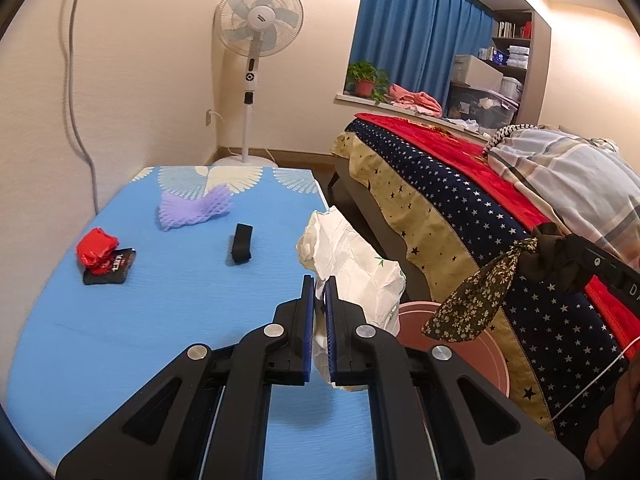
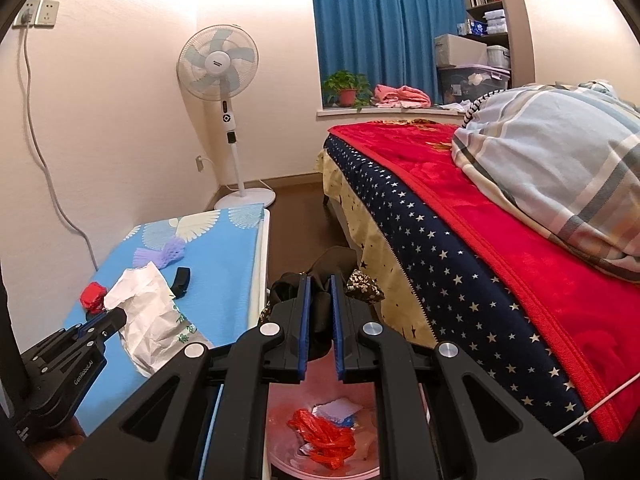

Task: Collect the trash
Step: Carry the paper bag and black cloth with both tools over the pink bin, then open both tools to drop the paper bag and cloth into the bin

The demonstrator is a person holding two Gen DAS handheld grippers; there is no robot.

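My left gripper [image 1: 319,280] is shut on a crumpled white paper bag [image 1: 352,256], held at the right edge of the blue table [image 1: 160,320]; the bag also shows in the right wrist view [image 2: 148,312]. My right gripper [image 2: 320,280] is shut on a dark floral cloth scrunchie [image 2: 360,286], also seen in the left wrist view [image 1: 480,296], and holds it above the pink trash bin [image 2: 360,412]. The bin holds a red plastic bag [image 2: 324,440] and paper scraps. On the table lie a red wrapper [image 1: 96,249], a black packet [image 1: 110,270], a purple foam net [image 1: 192,208] and a small black object [image 1: 241,243].
A bed [image 2: 480,240] with a starred cover and red blanket stands right of the bin, with a narrow floor gap between. A standing fan [image 1: 256,60] is in the far corner. A grey cable [image 1: 76,120] hangs down the wall beside the table.
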